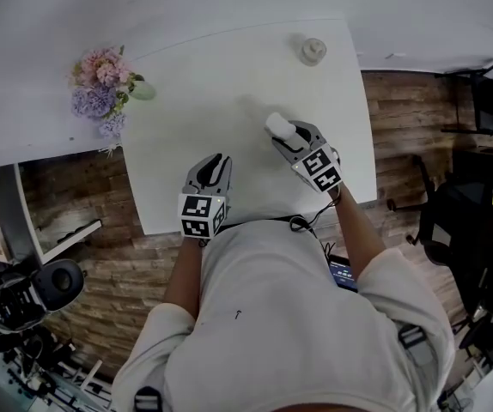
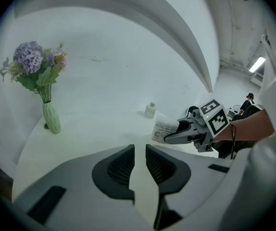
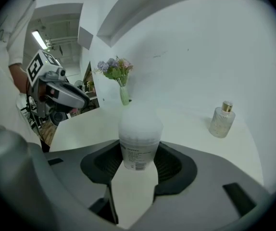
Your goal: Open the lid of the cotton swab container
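The right gripper (image 3: 139, 154) had its jaws closed on the lower body of the cotton swab container (image 3: 138, 143), seemingly just off the table (image 1: 212, 101) with the frosted lid (image 3: 140, 121) on, while the left gripper (image 1: 218, 163) hung nearby, jaws a narrow slit apart and empty. The smooth tube looked liable to twist or slip in the pads under a hard pull on the lid. Bare tabletop lay ahead, a small bottle (image 1: 313, 51) and a vase of flowers (image 1: 100, 88) stood well clear, but the near edge was close.
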{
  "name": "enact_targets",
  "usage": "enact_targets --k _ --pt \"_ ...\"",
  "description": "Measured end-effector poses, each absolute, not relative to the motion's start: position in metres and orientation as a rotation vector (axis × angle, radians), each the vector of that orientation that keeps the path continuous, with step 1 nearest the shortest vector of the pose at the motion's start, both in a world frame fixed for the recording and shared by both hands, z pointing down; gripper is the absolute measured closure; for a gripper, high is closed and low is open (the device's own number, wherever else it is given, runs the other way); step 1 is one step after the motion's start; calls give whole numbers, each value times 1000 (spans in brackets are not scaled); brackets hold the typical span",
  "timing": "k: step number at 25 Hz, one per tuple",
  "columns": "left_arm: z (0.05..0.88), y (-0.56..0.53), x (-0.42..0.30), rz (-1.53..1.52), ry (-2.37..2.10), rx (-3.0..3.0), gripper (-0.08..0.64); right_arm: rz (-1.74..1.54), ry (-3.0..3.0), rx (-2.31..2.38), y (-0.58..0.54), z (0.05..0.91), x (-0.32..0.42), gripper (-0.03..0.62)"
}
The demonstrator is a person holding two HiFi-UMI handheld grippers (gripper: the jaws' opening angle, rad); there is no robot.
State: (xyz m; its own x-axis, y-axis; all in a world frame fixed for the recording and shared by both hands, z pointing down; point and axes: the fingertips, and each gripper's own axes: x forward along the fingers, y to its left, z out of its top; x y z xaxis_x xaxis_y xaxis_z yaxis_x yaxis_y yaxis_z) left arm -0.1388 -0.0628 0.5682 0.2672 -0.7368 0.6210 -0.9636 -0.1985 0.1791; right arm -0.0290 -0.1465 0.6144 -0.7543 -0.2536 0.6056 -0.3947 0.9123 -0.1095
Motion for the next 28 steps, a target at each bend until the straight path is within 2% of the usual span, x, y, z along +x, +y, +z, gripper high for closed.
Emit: enact_targets --k 17,23,28 --pt "520 -83 -84 753 -1261 2410 462 312 -2546 22 -98 549 -5 394" --pt "501 -86 -57 765 -1072 2563 392 287 -2534 -28 -91 541 -3 396" --pt "495 -78 -35 758 -878 2658 371 234 -2518 -93 -80 534 -5 396"
